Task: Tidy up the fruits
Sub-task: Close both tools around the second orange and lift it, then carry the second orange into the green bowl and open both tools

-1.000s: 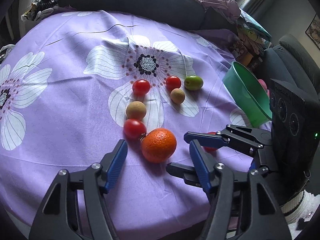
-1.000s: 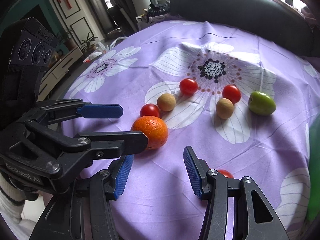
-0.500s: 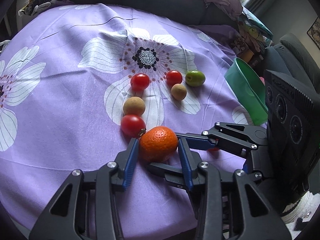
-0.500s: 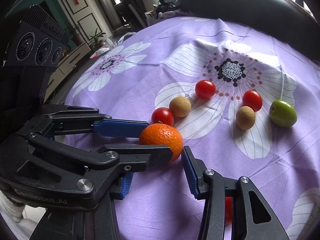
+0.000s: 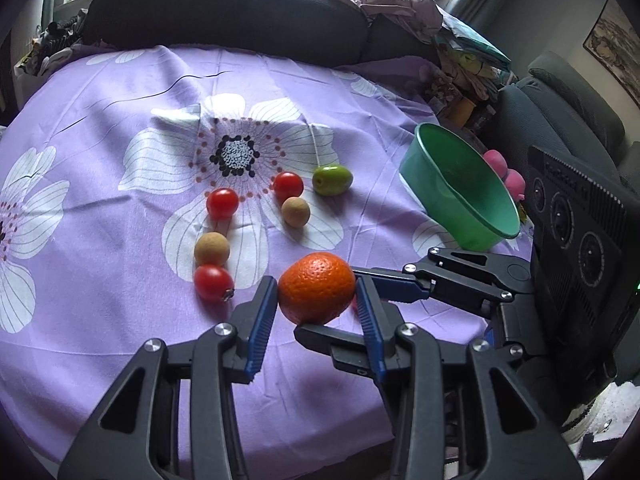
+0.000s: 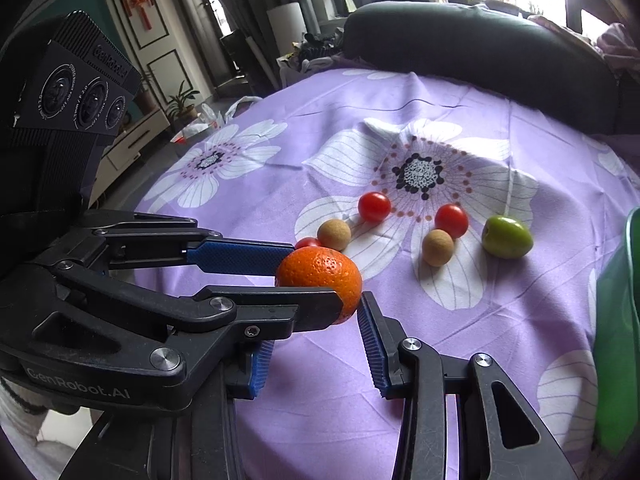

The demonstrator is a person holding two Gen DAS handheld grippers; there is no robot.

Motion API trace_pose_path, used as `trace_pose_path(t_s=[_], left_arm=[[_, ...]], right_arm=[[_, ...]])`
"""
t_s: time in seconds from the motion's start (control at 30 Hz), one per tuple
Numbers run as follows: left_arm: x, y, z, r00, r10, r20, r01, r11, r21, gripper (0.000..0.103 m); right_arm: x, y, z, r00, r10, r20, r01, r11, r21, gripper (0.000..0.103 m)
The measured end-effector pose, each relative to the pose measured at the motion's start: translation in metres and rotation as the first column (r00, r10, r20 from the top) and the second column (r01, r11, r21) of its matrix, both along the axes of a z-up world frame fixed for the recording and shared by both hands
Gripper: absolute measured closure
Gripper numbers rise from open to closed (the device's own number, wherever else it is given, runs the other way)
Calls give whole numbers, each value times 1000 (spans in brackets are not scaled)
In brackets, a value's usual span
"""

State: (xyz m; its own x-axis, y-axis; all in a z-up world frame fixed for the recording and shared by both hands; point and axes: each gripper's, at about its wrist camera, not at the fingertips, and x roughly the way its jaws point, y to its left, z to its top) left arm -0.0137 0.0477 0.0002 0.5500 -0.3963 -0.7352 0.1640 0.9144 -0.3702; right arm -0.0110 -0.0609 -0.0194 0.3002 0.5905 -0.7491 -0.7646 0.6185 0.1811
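A home living room — dark sofa (image 5: 224, 12), framed picture (image 5: 614, 54), houseplant (image 6: 182, 100).

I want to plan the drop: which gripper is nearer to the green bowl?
Right. The right gripper reaches in from the green bowl side, just in front of it. The left gripper, shut on the orange, sits a little farther from the bowl.

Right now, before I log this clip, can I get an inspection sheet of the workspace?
Surface: purple flowered cloth, lightly creased.
Job's things: orange gripped; three cherry tomatoes, two tan round fruits and one green fruit loose; green bowl tilted at the cloth's edge.
Clutter: pink objects behind the bowl.
Tools: left tool shut on the orange; right tool pads apart, nothing seen between.
Cables: nothing seen.
Surroundings: dark sofa back, heaped fabric.
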Motion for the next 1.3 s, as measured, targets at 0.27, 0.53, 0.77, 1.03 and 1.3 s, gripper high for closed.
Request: trace_pose_path(t_s=[0.27, 0.53, 0.77, 1.03, 1.3], left_arm=[[7, -23, 14, 998, -45, 32, 44, 999, 29, 63], [18, -49, 23, 993, -104, 59, 101, 994, 43, 63], [33, -76, 33, 982, -163, 91, 159, 986, 56, 63], [56, -117, 41, 958, -259, 127, 252, 966, 63, 63], [81, -156, 43, 928, -344, 145, 341, 939, 45, 63]], right_arm=[[-1, -24, 15, 998, -53, 32, 52, 998, 36, 61], [4, -53, 27, 991, -116, 64, 112, 992, 65, 61], [10, -75, 35, 982, -170, 85, 163, 983, 85, 61], [23, -115, 46, 955, -275, 107, 262, 958, 119, 61], [38, -156, 52, 917, -380, 125, 365, 922, 127, 61]])
